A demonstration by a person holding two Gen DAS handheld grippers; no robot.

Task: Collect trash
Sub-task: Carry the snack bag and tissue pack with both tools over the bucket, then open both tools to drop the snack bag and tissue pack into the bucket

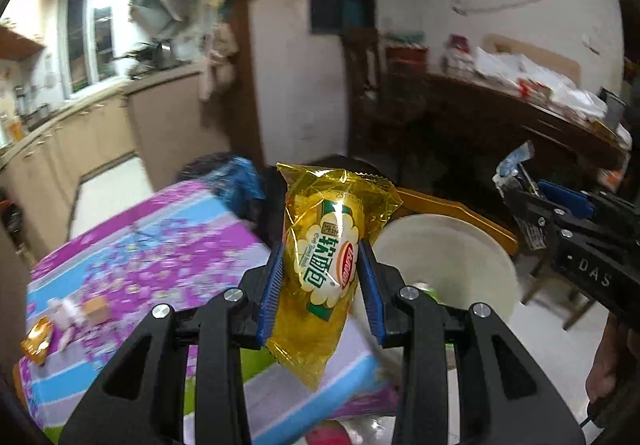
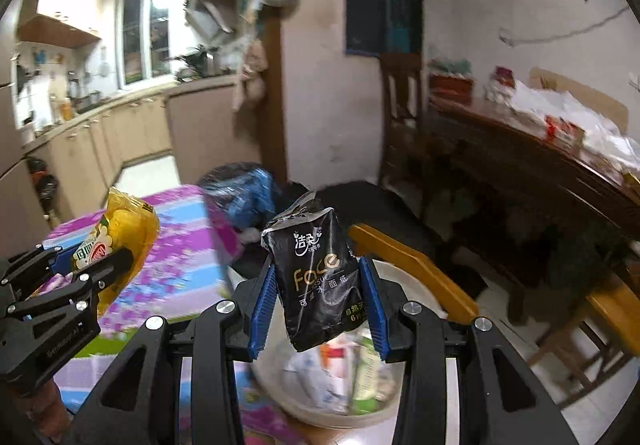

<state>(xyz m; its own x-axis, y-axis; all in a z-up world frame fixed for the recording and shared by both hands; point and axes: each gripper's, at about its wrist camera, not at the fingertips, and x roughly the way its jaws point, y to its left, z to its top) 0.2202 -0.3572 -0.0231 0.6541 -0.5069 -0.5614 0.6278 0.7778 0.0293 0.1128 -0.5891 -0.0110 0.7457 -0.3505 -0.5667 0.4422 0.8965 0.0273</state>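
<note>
Carrying step: left gripper (image 1: 322,277) clamps the yellow bread wrapper (image 1: 328,265), right gripper (image 2: 318,297) clamps the black tissue pack (image 2: 316,277). The white bin (image 2: 412,285) (half full) sits at five o'clock; next, probably, release over it.

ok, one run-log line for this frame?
left gripper: shut on yellow bread wrapper | right gripper: shut on black tissue pack | white bin: below

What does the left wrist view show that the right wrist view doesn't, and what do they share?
Left wrist only: small scraps lying on the floral tablecloth.
Right wrist only: the white bin's contents, crumpled wrappers and packets.
Both: the left tongs shut on a yellow bread packet, the right tongs shut on a black tissue pack, and the kitchen behind.
</note>
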